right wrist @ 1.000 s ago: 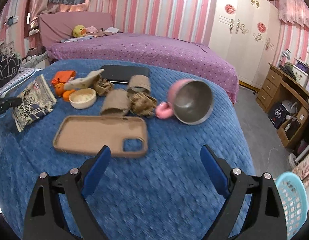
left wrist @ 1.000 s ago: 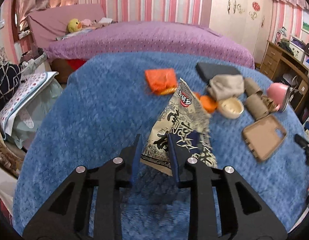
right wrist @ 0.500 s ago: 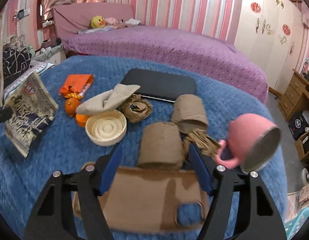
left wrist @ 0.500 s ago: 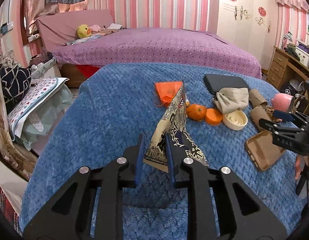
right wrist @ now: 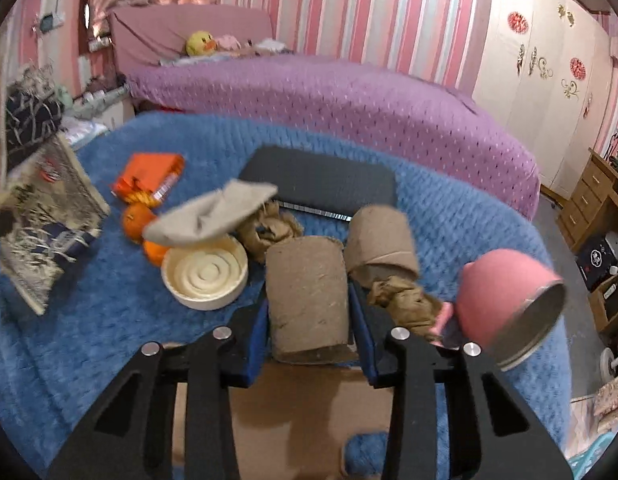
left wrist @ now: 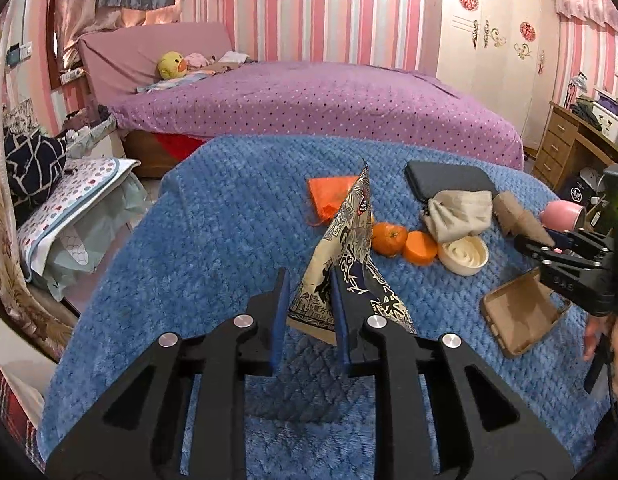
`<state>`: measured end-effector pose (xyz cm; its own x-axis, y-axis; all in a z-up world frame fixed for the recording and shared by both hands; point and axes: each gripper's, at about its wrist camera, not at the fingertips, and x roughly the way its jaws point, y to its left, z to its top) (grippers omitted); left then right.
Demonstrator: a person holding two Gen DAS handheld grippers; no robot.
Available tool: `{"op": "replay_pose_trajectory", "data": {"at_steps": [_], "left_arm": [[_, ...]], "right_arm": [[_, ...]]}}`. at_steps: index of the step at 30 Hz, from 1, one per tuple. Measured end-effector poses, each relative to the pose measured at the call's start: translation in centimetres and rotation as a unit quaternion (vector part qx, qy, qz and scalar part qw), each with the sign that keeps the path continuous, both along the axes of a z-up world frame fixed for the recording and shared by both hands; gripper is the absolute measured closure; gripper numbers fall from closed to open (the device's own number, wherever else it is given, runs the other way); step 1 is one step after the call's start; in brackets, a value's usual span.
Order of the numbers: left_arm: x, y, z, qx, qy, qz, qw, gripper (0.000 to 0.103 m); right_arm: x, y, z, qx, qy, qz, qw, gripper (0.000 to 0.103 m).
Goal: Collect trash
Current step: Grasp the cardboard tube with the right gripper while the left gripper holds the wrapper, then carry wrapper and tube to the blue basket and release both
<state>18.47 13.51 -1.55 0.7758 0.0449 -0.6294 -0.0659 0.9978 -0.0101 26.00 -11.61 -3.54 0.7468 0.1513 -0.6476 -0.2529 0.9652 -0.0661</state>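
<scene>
A beige and navy patterned snack bag (left wrist: pixel 349 232) hangs above the blue blanket (left wrist: pixel 213 240), and my left gripper (left wrist: pixel 309 280) is shut on its lower edge. The same bag (right wrist: pixel 49 216) shows at the far left of the right wrist view. A brown paper cup (right wrist: pixel 305 280) lies on its side between the blue pads of my right gripper (right wrist: pixel 309 304). Its jaws are closing, and both pads touch the cup's sides. In the left wrist view the right gripper (left wrist: pixel 549 244) is at the right edge, with the cup (left wrist: pixel 517 212) sticking out of it.
Around the cup lie a second paper cup (right wrist: pixel 379 240), crumpled brown paper (right wrist: pixel 405 300), a tipped pink mug (right wrist: pixel 505 300), a cream dish (right wrist: pixel 205 276), oranges (left wrist: pixel 389 238), an orange wrapper (left wrist: pixel 329 196), a beige pouch (right wrist: pixel 213 212), a black case (right wrist: pixel 321 184) and a tan phone case (left wrist: pixel 517 316).
My right gripper moved forward over the phone case and closed from wide open around the brown paper cup. The left gripper lifted the snack bag off the blanket and tilted it upright.
</scene>
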Motion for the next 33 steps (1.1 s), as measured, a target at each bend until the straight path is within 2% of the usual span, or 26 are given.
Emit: {"op": "replay_pose_trajectory", "data": {"at_steps": [6, 15, 19, 23, 28, 33], "left_arm": [[-1.7, -2.4, 1.8, 0.007, -0.026, -0.019, 0.9995, 0.084], [-3.7, -8.5, 3.4, 0.018, -0.050, -0.049, 0.9974, 0.084], [-4.7, -11.9, 3.1, 0.027, -0.058, -0.074, 0.9952, 0.084], [-5.4, -14.7, 2.8, 0.005, -0.056, -0.098, 0.9936, 0.084], [-5.9, -18.0, 2.0, 0.013, -0.059, -0.112, 0.9919, 0.084], [-6.2, -20.4, 1.1, 0.021, -0.051, -0.125, 0.9906, 0.084]], "right_arm": [[-4.3, -4.1, 2.2, 0.013, -0.022, -0.019, 1.000, 0.065], [-10.4, -12.5, 2.4, 0.017, -0.024, -0.081, 0.996, 0.065], [-12.9, -16.6, 2.3, 0.035, -0.025, -0.120, 0.992, 0.065], [-14.3, -19.7, 2.5, 0.044, -0.033, -0.149, 0.987, 0.065], [-15.4, -22.6, 1.8, 0.058, -0.035, -0.168, 0.983, 0.065], [-15.9, -24.5, 1.3, 0.052, -0.031, -0.177, 0.982, 0.065]]}}
